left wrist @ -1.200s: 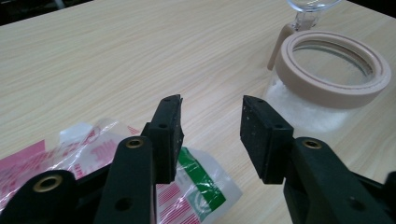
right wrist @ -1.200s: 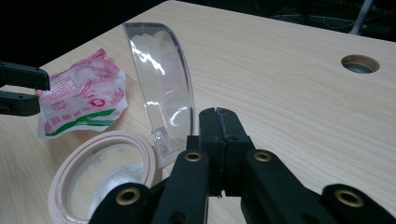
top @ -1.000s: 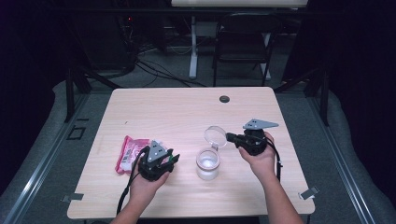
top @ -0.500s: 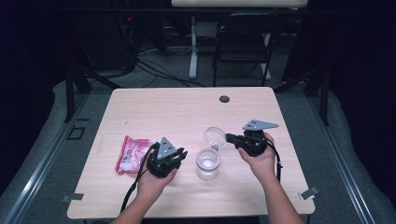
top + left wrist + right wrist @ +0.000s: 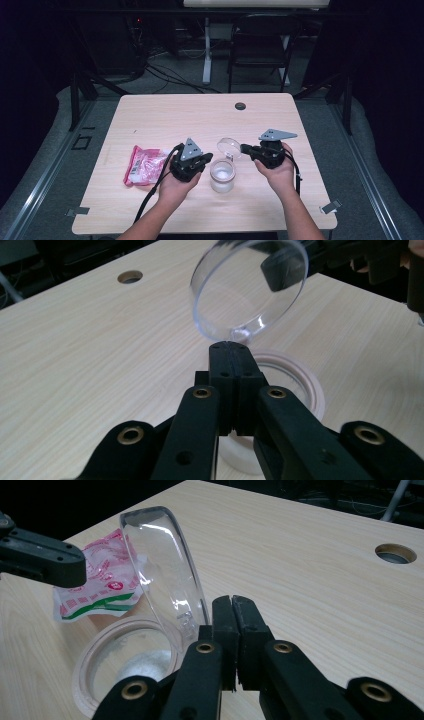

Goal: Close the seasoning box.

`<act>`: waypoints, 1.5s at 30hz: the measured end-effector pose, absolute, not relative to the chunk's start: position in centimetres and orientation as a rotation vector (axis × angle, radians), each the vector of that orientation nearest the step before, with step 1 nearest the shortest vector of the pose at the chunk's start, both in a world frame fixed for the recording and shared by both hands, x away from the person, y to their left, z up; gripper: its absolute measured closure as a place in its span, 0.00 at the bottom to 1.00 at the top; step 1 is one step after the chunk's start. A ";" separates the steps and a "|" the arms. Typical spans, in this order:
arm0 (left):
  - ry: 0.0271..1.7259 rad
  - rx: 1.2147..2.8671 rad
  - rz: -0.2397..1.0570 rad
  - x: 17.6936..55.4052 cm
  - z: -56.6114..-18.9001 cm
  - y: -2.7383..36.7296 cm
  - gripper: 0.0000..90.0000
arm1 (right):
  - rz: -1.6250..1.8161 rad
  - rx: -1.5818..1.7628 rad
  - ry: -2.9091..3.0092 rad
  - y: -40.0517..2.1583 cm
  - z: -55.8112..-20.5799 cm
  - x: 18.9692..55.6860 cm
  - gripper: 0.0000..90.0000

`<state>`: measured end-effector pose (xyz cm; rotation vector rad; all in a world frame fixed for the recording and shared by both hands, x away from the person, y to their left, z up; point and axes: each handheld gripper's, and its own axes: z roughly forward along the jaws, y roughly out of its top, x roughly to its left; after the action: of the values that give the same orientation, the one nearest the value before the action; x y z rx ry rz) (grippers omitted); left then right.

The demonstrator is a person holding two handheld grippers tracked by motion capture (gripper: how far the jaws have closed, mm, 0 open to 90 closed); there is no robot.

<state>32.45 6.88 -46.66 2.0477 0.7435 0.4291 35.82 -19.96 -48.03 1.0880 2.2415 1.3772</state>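
The left gripper (image 5: 204,161) lies level just left of the open jar (image 5: 222,175), its jaws just closed on nothing; the right gripper (image 5: 243,148) pinches the clear lid (image 5: 229,148), tilted above the jar's far rim.

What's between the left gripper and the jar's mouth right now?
Nothing visible. The left gripper, whose jaws have just been closing on nothing, sits at the near rim of the jar. The clear lid tilts up over the far rim, by the right gripper.
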 end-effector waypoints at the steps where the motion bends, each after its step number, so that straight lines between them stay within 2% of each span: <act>1: 0.740 2.045 0.431 32.5 -46.6 6.7 1.00 | 1.381 1.086 2.241 -19.9 -48.0 35.8 0.99; 12: 0.747 2.042 0.378 33.0 -46.2 6.0 1.00 | 1.407 1.062 2.248 -19.6 -47.9 35.5 0.98; 26: 0.729 2.054 0.388 32.6 -46.1 5.8 1.00 | 1.403 1.039 2.258 -19.2 -47.9 35.2 0.98; 45: 0.739 2.069 0.344 31.3 -48.0 6.6 1.00 | 1.395 0.978 2.301 -18.3 -48.0 34.5 0.97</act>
<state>31.26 6.57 -48.02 2.0689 0.7388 0.3438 34.49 -18.31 -47.95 0.9780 2.3009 1.3952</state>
